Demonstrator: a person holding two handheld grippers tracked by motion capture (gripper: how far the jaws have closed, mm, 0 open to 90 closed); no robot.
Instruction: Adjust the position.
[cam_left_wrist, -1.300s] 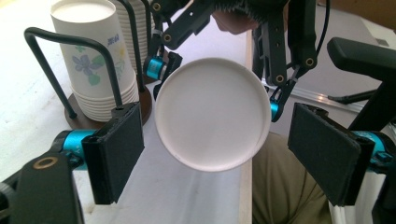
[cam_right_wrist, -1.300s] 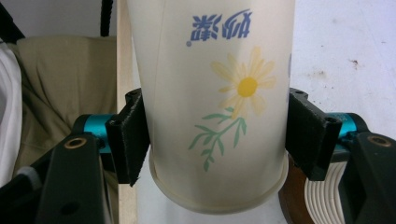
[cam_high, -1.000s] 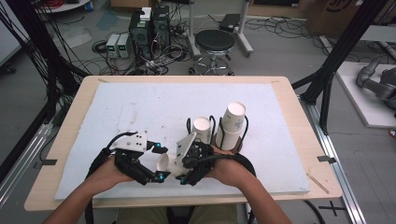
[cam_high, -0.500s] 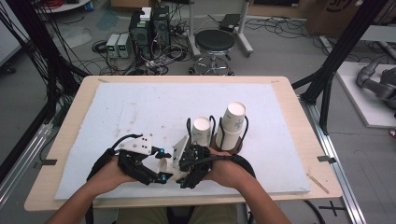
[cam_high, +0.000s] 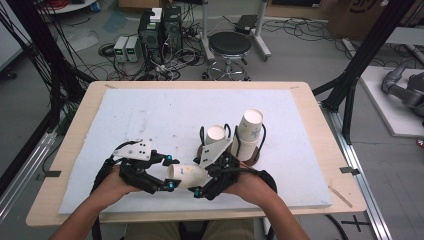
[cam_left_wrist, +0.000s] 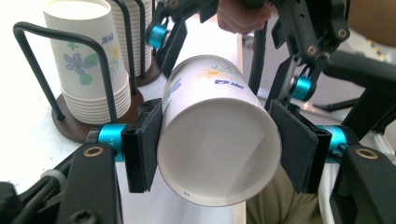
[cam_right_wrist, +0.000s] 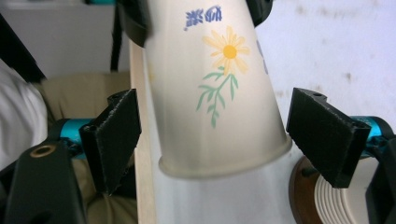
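Left gripper (cam_left_wrist: 217, 144) clamps the paper cup (cam_left_wrist: 219, 140) by its rim; right gripper (cam_right_wrist: 219, 140) fingers just let go, spread wide around its base.

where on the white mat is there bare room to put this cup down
Bare mat runs across the far and left parts, beyond the left gripper. A free strip lies right of the cup rack. It is crowded near the front middle, where both grippers, the paper cup and the rack sit close together.

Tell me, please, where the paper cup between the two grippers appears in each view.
High view: paper cup lies sideways, low centre, between both hands.
Left gripper view: centre, open mouth toward the camera, pads pressing its sides.
Right gripper view: top centre, base end nearest, pads apart from it.
Shared landmark: the wire cup holder with stacked cups.
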